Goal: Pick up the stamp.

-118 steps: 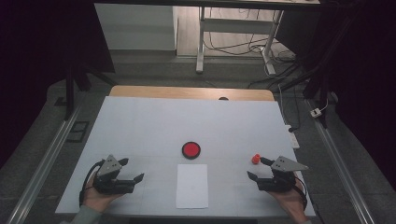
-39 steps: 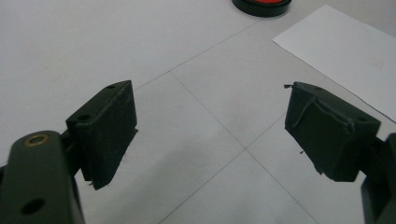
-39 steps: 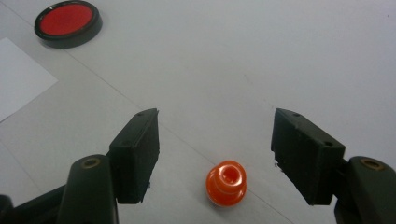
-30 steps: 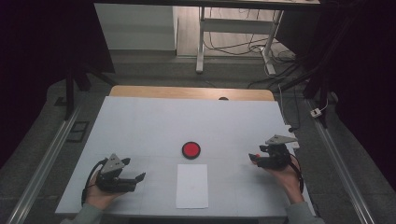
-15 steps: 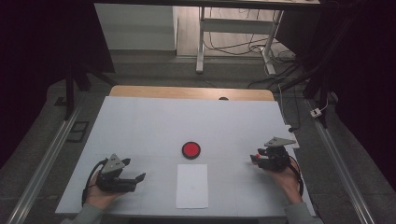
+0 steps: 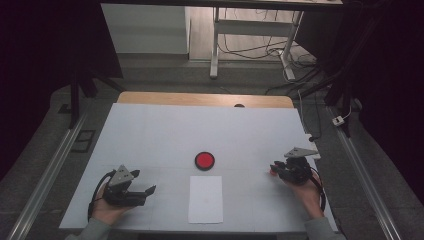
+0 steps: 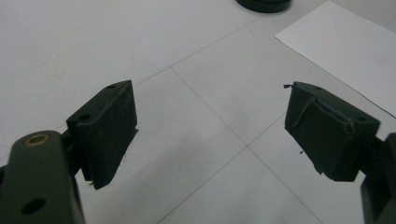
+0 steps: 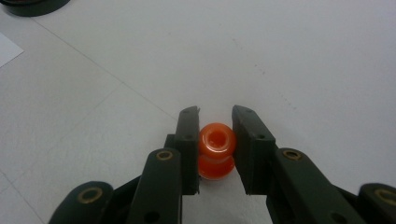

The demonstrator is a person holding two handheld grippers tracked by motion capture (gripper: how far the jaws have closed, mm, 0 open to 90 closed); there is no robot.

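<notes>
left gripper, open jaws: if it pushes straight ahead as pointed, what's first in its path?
Probably the white paper sheet: the left gripper points along bare table toward the sheet's near edge, with the black-rimmed red disc farther off. Depth is hard to judge.

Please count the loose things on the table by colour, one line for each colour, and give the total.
Red or orange: 2, the round pad and the small stamp between the jaws of the right gripper
White: 1, the paper sheet
Total: 3
</notes>
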